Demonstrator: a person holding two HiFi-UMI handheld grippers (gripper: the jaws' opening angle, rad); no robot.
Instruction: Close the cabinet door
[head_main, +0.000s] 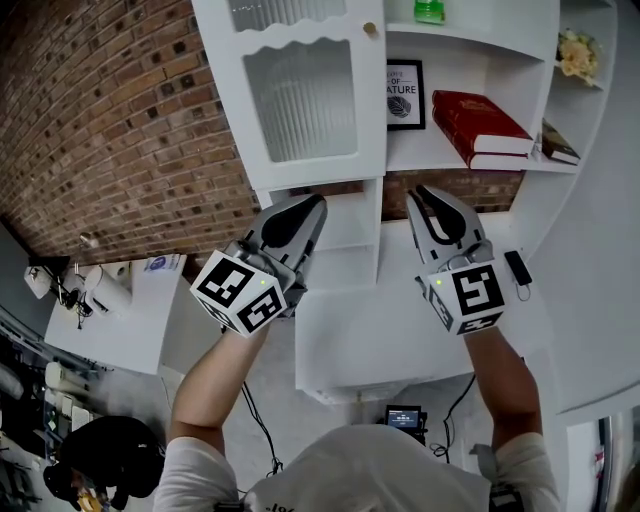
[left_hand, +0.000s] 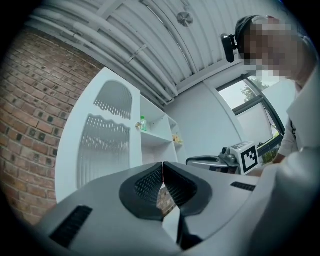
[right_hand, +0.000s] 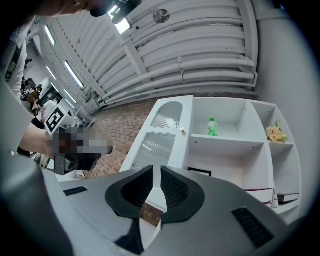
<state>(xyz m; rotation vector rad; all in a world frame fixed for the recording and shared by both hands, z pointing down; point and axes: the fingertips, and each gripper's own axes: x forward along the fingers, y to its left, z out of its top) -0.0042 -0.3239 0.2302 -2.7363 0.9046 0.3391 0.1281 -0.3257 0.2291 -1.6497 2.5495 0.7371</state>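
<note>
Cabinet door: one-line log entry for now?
cabinet door: untouched | left gripper: shut, empty | right gripper: narrowly open, empty | both clear of door

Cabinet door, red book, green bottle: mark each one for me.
cabinet door (head_main: 300, 100): head view, on its ribbed glass panel.
red book (head_main: 478, 118): head view, middle of its cover.
green bottle (right_hand: 213, 128): right gripper view, on the bottle's body.

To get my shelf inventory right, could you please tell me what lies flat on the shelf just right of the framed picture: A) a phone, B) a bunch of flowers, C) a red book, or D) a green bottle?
C: the red book lies flat on the shelf beside the framed picture.
</note>
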